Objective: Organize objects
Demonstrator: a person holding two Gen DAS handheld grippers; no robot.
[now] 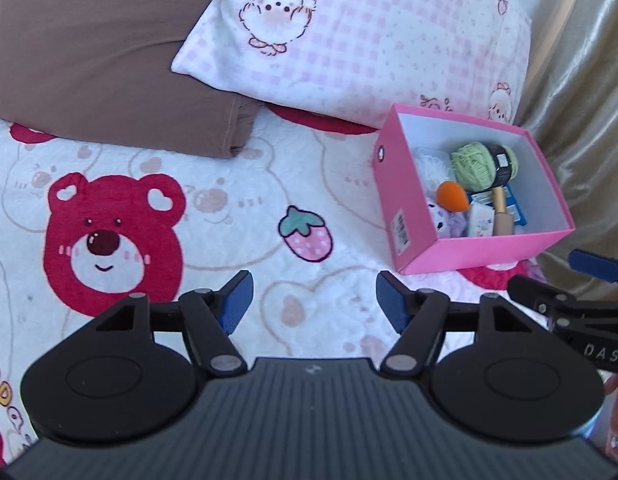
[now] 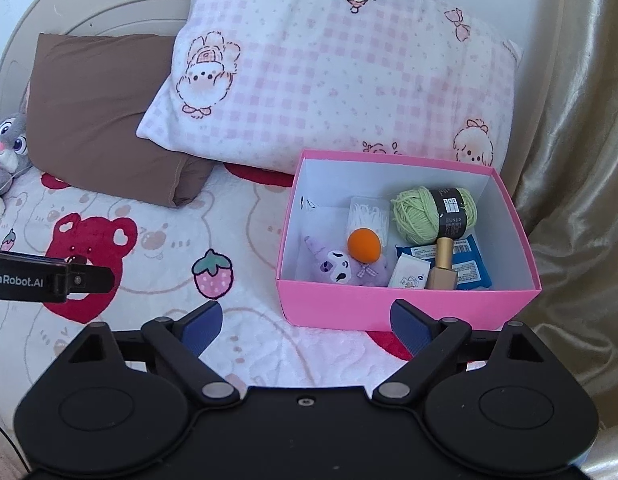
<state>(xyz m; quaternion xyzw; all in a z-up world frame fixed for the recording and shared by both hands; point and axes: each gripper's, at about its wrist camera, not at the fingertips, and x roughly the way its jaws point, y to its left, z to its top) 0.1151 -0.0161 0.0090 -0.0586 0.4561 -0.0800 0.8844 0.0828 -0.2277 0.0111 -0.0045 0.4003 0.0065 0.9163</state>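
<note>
Resting on a white bedspread [image 2: 245, 344] printed with red bears and strawberries, a pink box [image 2: 405, 304] sat open-topped just in front of a pink checked pillow [image 2: 349, 80], with a brown pillow [image 2: 93, 112] to that pillow's left and a shiny gold curtain [image 2: 577, 160] on the far right. Inside the box lay 1 ball of green yarn [image 2: 415, 214] with a dark paper band, an orange egg-shaped sponge [image 2: 364, 243], a small purple plush toy [image 2: 341, 270], a clear packet of white strips [image 2: 367, 212], a blue packet [image 2: 469, 268], a small white carton [image 2: 409, 274] and a gold bottle [image 2: 443, 266] lying across the blue packet. A grey plush rabbit [image 2: 7, 148] sat at the left edge beside the brown pillow. The right gripper [image 2: 305, 326] hovered over the bedspread just in front of the box's near wall, its 2 blue-padded jaws spread wide with nothing between them. The left gripper [image 1: 313, 304] hung over bare bedspread to the left of the box [image 1: 461, 252], near a printed strawberry, its jaws moderately apart and likewise empty. In the left wrist view the right gripper [image 1: 581, 280] showed at the right edge, close beside the box's near corner
</note>
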